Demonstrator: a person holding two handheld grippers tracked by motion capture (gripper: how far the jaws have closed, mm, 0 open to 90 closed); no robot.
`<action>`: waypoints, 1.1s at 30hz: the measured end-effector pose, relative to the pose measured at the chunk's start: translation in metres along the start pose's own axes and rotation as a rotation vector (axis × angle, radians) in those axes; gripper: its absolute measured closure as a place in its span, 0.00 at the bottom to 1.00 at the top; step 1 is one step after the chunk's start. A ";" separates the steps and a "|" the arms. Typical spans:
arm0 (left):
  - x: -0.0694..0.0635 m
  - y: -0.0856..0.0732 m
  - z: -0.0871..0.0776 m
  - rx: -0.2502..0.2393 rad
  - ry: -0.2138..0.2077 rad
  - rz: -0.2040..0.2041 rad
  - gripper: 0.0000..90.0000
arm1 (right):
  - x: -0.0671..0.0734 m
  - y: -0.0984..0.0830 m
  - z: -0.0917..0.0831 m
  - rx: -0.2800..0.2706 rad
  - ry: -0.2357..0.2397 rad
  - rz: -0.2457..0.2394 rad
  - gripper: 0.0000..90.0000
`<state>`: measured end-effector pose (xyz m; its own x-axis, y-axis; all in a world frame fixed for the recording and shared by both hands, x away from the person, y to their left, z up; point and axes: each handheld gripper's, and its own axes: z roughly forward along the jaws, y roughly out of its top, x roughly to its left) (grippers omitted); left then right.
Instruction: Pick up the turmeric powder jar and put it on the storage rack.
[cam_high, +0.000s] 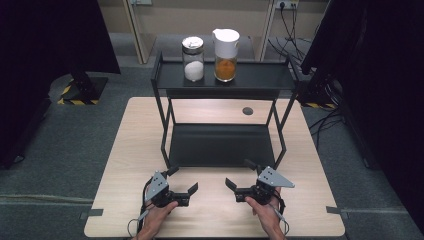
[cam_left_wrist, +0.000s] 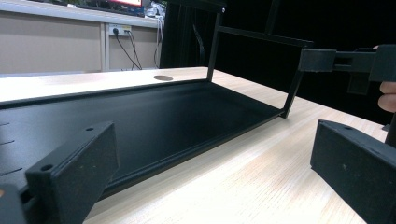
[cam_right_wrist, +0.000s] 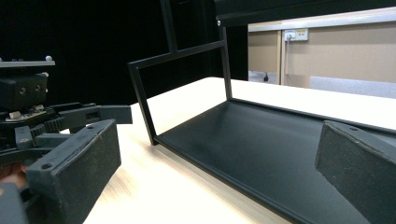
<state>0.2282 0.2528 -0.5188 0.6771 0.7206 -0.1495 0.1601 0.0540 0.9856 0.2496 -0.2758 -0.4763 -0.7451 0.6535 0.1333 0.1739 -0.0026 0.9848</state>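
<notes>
On the light wooden table (cam_high: 130, 150) stands a black metal two-tier rack (cam_high: 222, 145), its lower tray flat on the tabletop and its upper shelf raised on thin legs. Two containers sit side by side on that upper shelf: a clear glass jar of white powder with a silver lid (cam_high: 193, 58) to the left, and just beside it a clear jug with a white lid, holding orange powder (cam_high: 226, 48).

Both tools rest low at the near edge of the table, in front of the rack's lower tray — neither touches it. The left gripper (cam_high: 183, 180) is held in the person's left hand (cam_high: 159, 216), jaws spread wide apart with nothing between them. The right gripper (cam_high: 240, 173) sits in the right hand (cam_high: 267, 212), its jaws likewise parted and empty. The two tools point inward — toward each other — with a clear gap of bare table between them.
</notes>
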 end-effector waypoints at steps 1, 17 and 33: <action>0.000 0.000 0.000 -0.001 0.002 -0.003 0.00 | 0.000 -0.001 0.000 0.002 -0.001 0.001 0.01; -0.002 -0.001 -0.002 -0.007 0.010 -0.005 0.00 | -0.002 -0.007 0.000 0.013 -0.011 0.016 0.01; -0.002 0.000 -0.003 -0.008 0.011 0.000 0.00 | -0.003 -0.009 -0.001 0.016 -0.018 0.025 0.01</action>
<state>0.2247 0.2528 -0.5187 0.6692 0.7281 -0.1486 0.1539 0.0598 0.9863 0.2500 -0.2787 -0.4850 -0.7286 0.6670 0.1557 0.2025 -0.0074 0.9793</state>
